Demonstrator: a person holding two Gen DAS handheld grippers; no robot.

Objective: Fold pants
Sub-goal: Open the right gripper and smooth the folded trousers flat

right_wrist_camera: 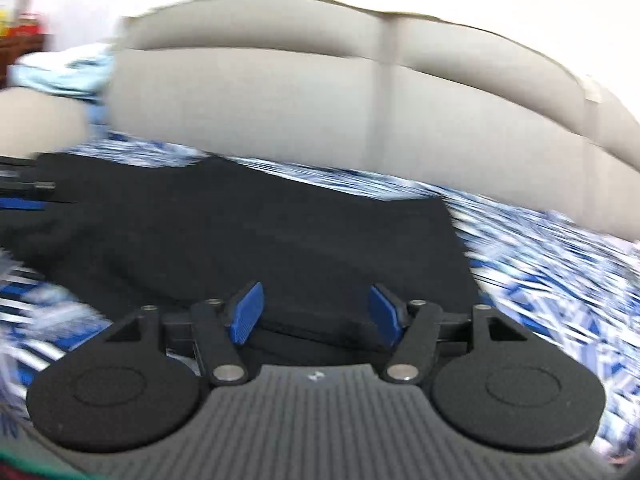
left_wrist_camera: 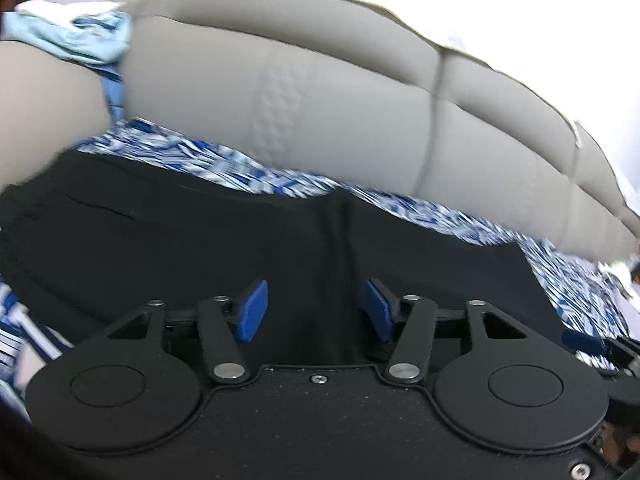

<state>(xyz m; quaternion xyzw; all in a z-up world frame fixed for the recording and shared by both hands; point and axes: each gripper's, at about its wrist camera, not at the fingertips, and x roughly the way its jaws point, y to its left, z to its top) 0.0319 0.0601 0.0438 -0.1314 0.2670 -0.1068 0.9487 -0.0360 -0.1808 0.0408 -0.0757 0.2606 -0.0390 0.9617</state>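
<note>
Black pants (left_wrist_camera: 208, 236) lie spread flat on a blue-and-white patterned sheet (left_wrist_camera: 240, 168); a seam or fold line runs down their middle. My left gripper (left_wrist_camera: 315, 294) hovers low over the near part of them, its blue pads (left_wrist_camera: 252, 312) apart with only flat fabric below. In the right wrist view the pants (right_wrist_camera: 260, 232) end at a straight edge on the right. My right gripper (right_wrist_camera: 316, 298) is open over their near edge, with a folded ridge of cloth lying between the pads (right_wrist_camera: 246, 314) untouched. The view is blurred. Each gripper's tip shows at the edge of the other's view.
A grey padded headboard (left_wrist_camera: 320, 112) rises just behind the pants. A light blue cloth (left_wrist_camera: 80, 40) lies bunched at the far left, beside a beige cushion (left_wrist_camera: 44, 108). Patterned sheet (right_wrist_camera: 560, 280) stretches to the right of the pants.
</note>
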